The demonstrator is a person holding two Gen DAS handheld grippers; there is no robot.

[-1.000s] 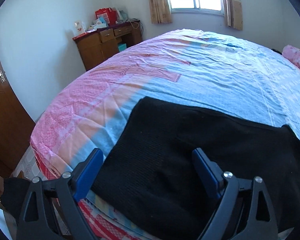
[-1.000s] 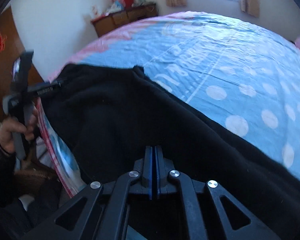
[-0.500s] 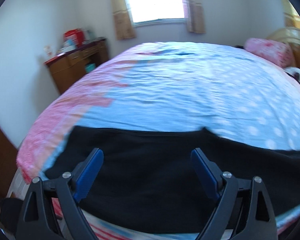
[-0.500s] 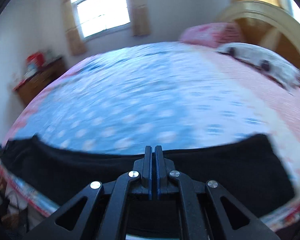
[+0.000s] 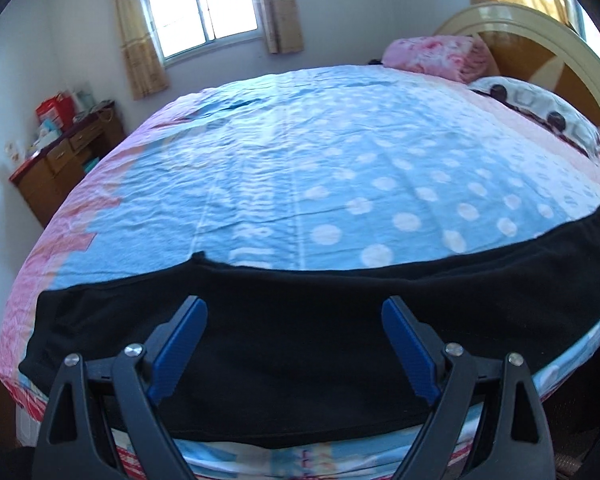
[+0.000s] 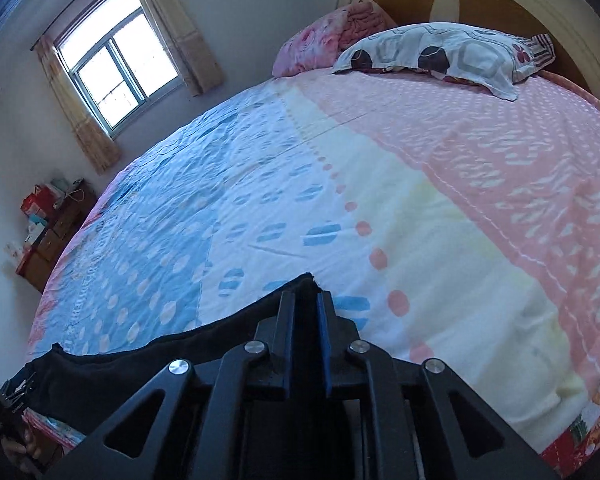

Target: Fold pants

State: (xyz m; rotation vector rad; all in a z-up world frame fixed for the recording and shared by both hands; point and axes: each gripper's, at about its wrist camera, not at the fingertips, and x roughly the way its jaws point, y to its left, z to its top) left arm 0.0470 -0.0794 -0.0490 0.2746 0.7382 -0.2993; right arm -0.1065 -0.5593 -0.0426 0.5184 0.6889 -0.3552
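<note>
Bedroom, patterned bed (image 5: 340, 184) | black pants (image 5: 300, 340) lying along near edge | left gripper (image 5: 294, 344) hovering, fingers spread | right gripper (image 6: 304, 336) pinching pant end | next: carrying end across, likely

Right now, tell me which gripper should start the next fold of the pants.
Right. The right gripper is nearly closed at the pants' far end, apparently pinching the fabric. The left gripper hangs wide open above the middle, holding nothing.
</note>
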